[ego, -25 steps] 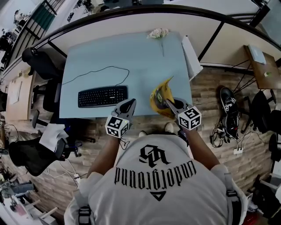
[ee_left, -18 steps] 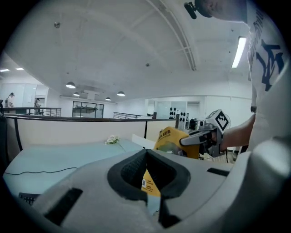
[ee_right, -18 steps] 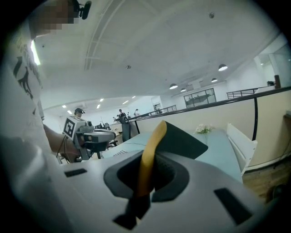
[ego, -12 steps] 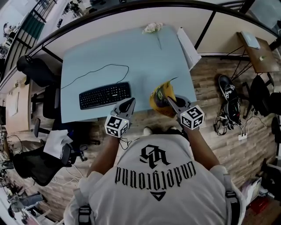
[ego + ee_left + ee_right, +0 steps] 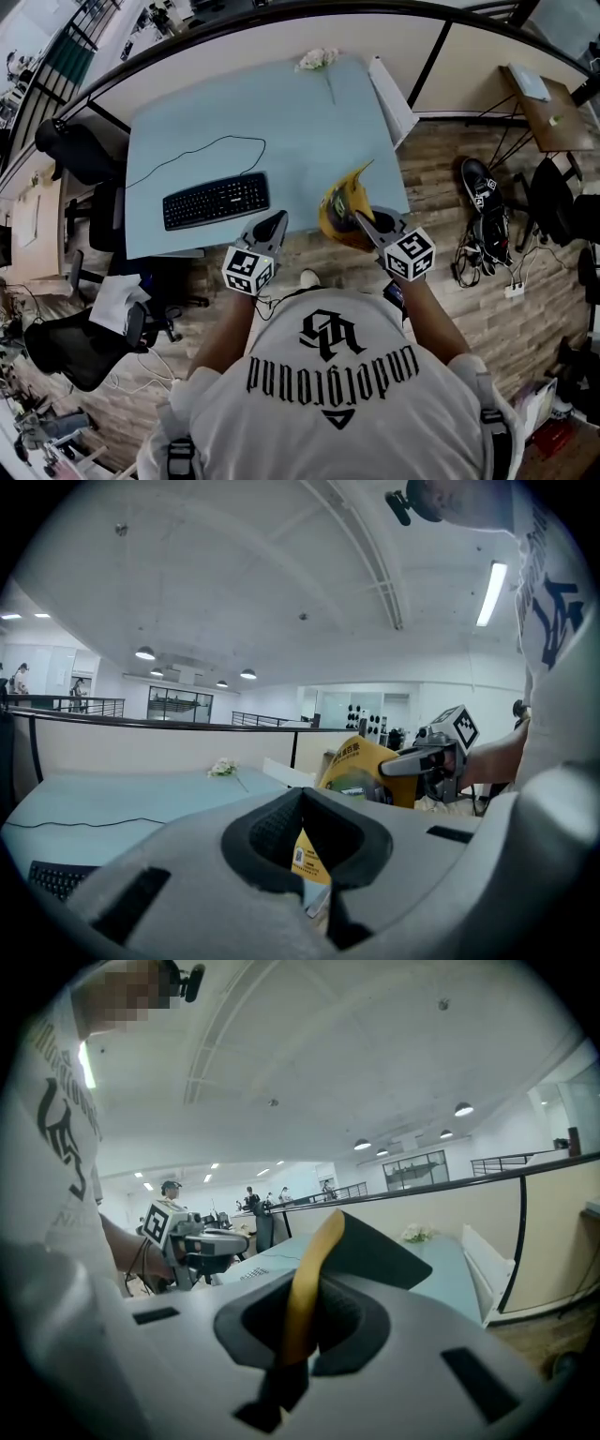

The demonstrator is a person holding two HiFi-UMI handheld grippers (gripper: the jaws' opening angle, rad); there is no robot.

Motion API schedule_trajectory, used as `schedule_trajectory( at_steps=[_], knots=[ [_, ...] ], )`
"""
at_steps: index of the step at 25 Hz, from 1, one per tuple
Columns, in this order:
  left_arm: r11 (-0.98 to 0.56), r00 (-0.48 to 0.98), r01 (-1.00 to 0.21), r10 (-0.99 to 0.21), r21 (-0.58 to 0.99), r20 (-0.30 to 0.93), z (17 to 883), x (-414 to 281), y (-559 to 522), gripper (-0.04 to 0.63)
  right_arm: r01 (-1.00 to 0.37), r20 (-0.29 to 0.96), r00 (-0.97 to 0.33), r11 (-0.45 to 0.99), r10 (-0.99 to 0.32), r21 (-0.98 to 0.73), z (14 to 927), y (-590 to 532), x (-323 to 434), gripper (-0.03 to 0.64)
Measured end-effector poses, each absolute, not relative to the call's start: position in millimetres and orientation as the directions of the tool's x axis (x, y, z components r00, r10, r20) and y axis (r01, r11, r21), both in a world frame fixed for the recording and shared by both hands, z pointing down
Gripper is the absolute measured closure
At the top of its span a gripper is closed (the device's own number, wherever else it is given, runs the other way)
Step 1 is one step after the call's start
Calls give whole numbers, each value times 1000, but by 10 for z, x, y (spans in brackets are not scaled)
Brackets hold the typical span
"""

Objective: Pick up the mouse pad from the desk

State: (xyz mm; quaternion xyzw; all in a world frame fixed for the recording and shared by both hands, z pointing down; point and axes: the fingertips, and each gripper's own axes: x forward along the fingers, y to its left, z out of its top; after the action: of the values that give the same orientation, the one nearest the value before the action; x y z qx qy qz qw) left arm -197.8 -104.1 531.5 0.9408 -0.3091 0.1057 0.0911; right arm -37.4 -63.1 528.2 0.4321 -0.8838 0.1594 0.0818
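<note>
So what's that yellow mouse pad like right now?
The mouse pad is thin and floppy, yellow with print on one face and dark on the other. It is held up on edge, curled, off the desk, by its near right corner. Only the right gripper touches it, jaws shut on its edge.

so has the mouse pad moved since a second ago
Yes, slightly: the mouse pad, shut in the right gripper, has come back toward the person, further past the front edge of the desk.
</note>
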Motion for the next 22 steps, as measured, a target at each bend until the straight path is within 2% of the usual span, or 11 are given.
schedule_trajectory(
  at_steps=[22],
  knots=[
    [-791, 784, -607, -578, 83, 225, 5146, -1100, 32, 588, -742, 250, -668, 650, -700, -164, 5180, 385, 356, 594]
  ],
)
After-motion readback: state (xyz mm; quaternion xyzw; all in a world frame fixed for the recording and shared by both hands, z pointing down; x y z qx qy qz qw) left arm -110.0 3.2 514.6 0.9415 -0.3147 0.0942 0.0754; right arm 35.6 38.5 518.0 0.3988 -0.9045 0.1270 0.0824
